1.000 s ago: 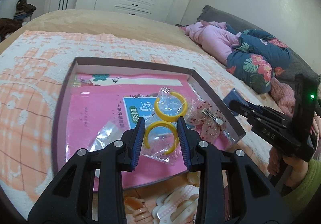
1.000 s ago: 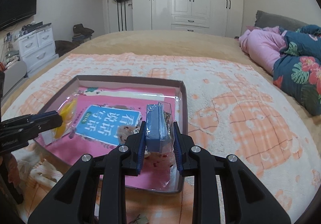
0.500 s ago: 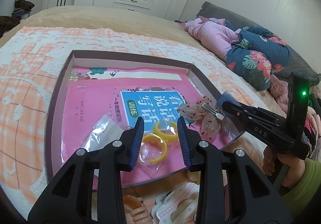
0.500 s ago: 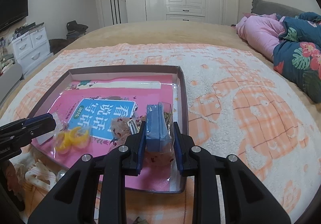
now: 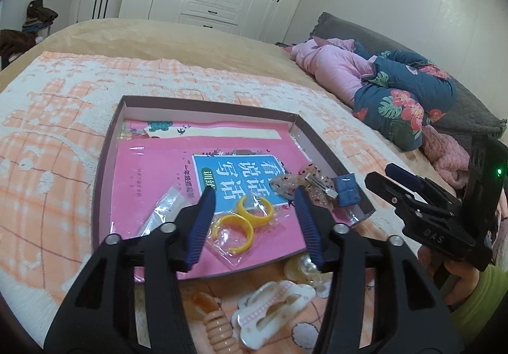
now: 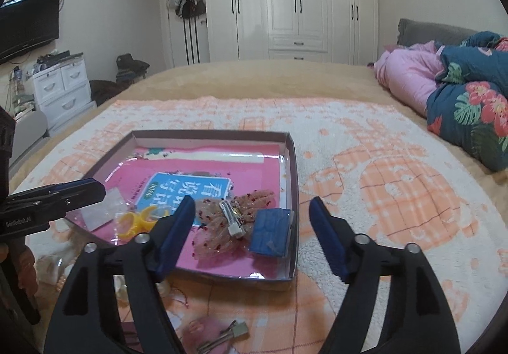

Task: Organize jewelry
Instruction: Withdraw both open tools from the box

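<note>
On the bed, over the orange-and-white blanket (image 6: 365, 163), I held both tongs above the shallow cardboard tray (image 6: 293, 170). The left gripper (image 5: 254, 220) had its jaws opening; the clear bag with 2 yellow rings (image 5: 241, 224) lay between them on the pink booklet (image 5: 152, 176), and neither pad pressed on it. The right gripper (image 6: 252, 233) also had its jaws opening, spread wide, with nothing gripped. The blue packet (image 6: 271, 235) rested flat in the tray's near right corner, touching the right wall, below and between those jaws. Just beside it on the left lay the sequined bow clip (image 6: 228, 224). In the left wrist view, a white hair claw (image 5: 273, 306) and a peach coil hair tie (image 5: 219, 328) lay on the blanket outside the tray's near wall. In the right wrist view, 1 bunch of keys (image 6: 222, 338) lay near the bottom edge.
</note>
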Demonstrator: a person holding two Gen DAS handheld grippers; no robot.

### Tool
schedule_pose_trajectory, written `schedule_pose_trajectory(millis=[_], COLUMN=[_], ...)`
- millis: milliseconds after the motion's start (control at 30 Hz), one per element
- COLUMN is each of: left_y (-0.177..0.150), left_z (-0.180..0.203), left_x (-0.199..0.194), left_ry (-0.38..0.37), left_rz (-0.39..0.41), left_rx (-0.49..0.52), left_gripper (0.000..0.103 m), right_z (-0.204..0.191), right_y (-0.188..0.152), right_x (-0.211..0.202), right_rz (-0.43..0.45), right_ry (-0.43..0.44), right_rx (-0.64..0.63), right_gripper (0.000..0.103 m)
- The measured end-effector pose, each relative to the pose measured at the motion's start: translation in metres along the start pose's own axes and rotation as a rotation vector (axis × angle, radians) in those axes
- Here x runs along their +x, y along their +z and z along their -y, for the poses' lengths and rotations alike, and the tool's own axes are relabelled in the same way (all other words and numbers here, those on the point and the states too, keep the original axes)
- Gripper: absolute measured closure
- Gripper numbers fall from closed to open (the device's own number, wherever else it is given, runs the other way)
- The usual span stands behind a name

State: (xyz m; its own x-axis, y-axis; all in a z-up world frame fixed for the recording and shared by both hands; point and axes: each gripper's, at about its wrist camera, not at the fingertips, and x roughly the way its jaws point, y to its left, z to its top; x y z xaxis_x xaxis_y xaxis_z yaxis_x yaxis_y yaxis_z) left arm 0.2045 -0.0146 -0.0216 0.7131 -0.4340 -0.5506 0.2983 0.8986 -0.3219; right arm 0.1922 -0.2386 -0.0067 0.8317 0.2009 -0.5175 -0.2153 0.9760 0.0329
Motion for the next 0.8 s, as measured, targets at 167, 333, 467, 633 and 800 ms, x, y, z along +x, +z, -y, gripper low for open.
schedule_pose_trajectory(millis=[167,333,467,633,800], left_y=[0.0,0.0,0.001,-0.001,-0.002], left_z=[0.005,0.012,0.017,0.02,0.021], left_x=[-0.015,-0.033,-0.044,-0.055,-0.067], left_ry=[0.004,0.02,0.025,0.032,0.037], left_rz=[0.024,0.071,0.101,0.122,0.151], left_rx=[-0.003,0.001,0.004,0.009,0.01], left_gripper=[0.036,0.011,0.011,0.011,0.011], right_z=[0.0,0.004,0.005,0.005,0.002], right_y=[0.001,0.004,0.005,0.004,0.001], right_x=[-0.021,-0.038,-0.046,-0.06,-0.074], right_rz=[0.057,0.094,0.11,0.133,0.16], right_ry=[-0.011,-0.012,-0.014,-0.012,-0.006], right_rx=[-0.001,0.017,0.02,0.019,0.012], right_gripper=[0.021,0.019,0.016,0.014,0.014])
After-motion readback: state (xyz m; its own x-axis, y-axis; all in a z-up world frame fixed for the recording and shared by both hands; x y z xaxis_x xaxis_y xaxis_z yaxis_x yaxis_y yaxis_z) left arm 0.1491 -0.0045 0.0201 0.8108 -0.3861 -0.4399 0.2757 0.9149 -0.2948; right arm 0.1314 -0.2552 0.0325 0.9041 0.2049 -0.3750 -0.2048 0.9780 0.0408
